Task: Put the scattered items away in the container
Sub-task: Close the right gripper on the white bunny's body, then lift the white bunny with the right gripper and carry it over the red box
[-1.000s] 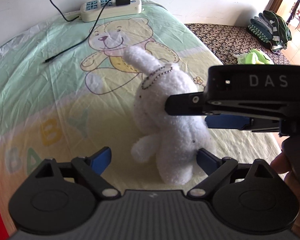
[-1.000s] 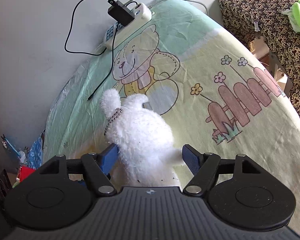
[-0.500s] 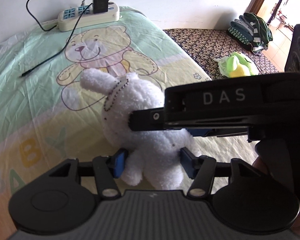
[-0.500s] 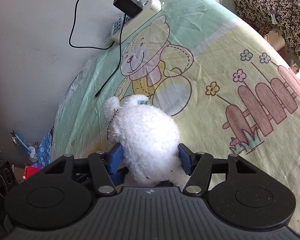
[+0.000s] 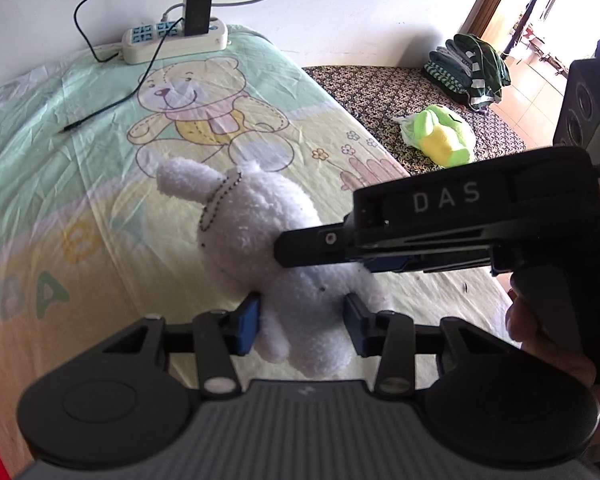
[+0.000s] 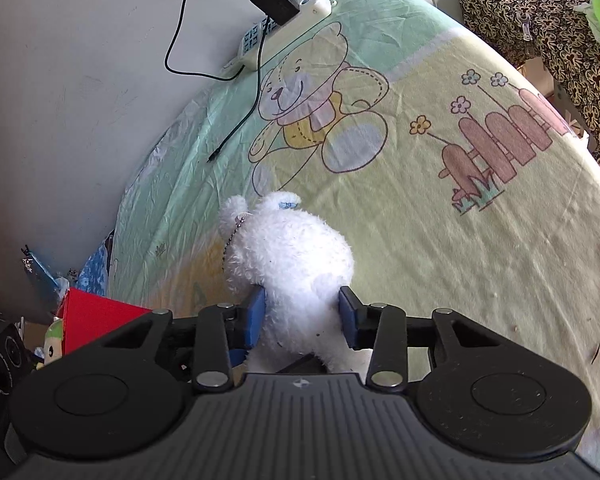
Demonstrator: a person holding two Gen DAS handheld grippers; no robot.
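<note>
Both grippers, left [image 5: 302, 322] and right [image 6: 302, 318], fingers clamped on white plush bunny [image 5: 260, 216].

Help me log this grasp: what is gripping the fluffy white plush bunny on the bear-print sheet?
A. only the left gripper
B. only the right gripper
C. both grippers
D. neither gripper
C: the left gripper and the right gripper each have their blue pads pressed into the fluffy white plush bunny, dimpling its fur.
</note>
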